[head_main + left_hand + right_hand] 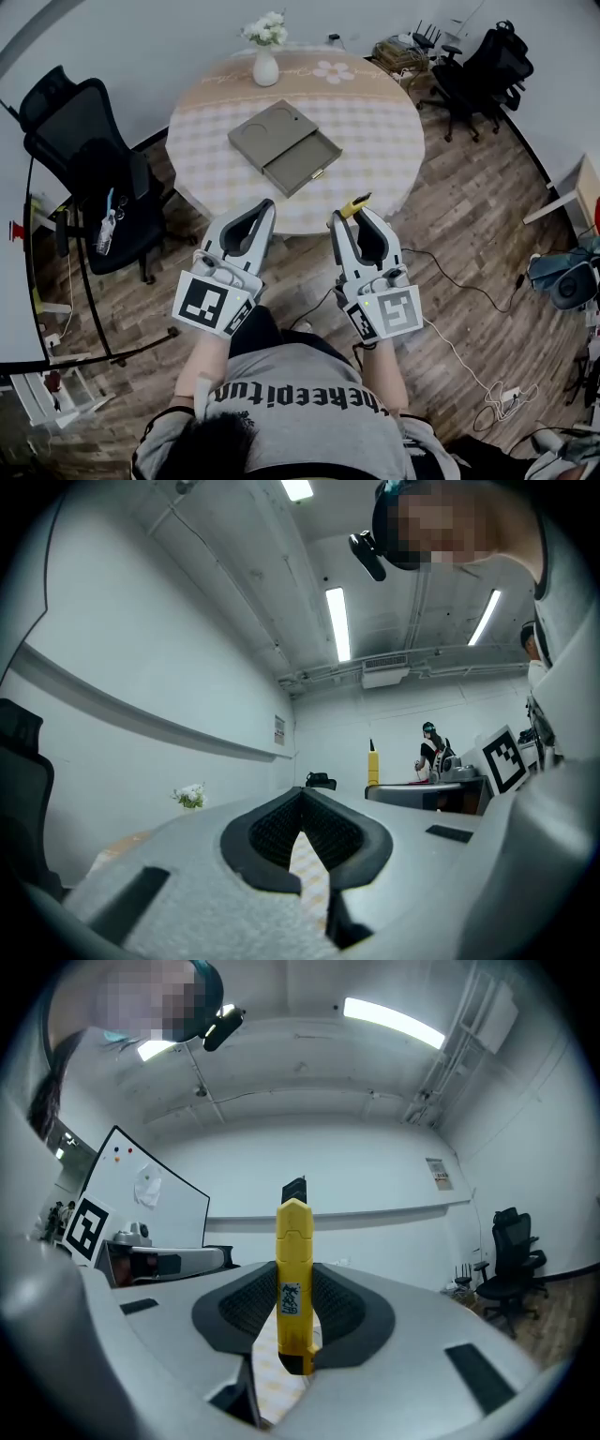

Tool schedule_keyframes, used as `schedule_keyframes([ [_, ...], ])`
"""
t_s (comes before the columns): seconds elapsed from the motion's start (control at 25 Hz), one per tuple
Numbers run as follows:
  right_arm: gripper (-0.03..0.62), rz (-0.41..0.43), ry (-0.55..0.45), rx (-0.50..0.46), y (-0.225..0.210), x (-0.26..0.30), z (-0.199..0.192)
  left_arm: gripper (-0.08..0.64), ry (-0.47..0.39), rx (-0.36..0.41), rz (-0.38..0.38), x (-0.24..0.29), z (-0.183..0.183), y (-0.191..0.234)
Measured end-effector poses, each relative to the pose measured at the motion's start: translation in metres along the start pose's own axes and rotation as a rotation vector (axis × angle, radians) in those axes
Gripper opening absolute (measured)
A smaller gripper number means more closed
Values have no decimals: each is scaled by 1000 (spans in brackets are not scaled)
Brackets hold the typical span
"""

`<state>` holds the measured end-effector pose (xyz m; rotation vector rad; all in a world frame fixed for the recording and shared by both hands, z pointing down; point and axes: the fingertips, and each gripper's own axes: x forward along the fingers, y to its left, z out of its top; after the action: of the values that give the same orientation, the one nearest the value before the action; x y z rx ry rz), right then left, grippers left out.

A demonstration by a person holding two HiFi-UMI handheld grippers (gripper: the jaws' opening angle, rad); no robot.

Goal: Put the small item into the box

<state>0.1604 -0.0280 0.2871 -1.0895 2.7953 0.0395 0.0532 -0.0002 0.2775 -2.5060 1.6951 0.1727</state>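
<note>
Round table (375, 131) with box (286, 147), wood floor (469, 244)

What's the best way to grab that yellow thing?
Grip the yellow tool across its lower body, pads on the two flat sides, coming from its butt end. It is long and slim; the right gripper holds it so, tip pointing out.

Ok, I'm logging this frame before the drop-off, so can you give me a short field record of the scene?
left gripper: shut, nothing between the jaws
right gripper: shut on yellow cutter, which stands upright between the jaws
box: grey, on round table, drawer pulled open
vase: white, with flowers, at the table's far edge
task status: cutter not yet in the box
</note>
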Motion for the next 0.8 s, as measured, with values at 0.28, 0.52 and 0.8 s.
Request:
schedule_keyframes([
  [0.28, 118, -5, 10, 9, -7, 12, -7, 17, 3, 7, -7, 12, -4, 9],
  [0.52, 118, -57, 14, 11, -22, 29, -10, 17, -4, 5, -49, 36, -6, 26],
  [0.8, 118, -114, 12, 15, -36, 69, -12, 17, -1, -2, -98, 65, -8, 62],
])
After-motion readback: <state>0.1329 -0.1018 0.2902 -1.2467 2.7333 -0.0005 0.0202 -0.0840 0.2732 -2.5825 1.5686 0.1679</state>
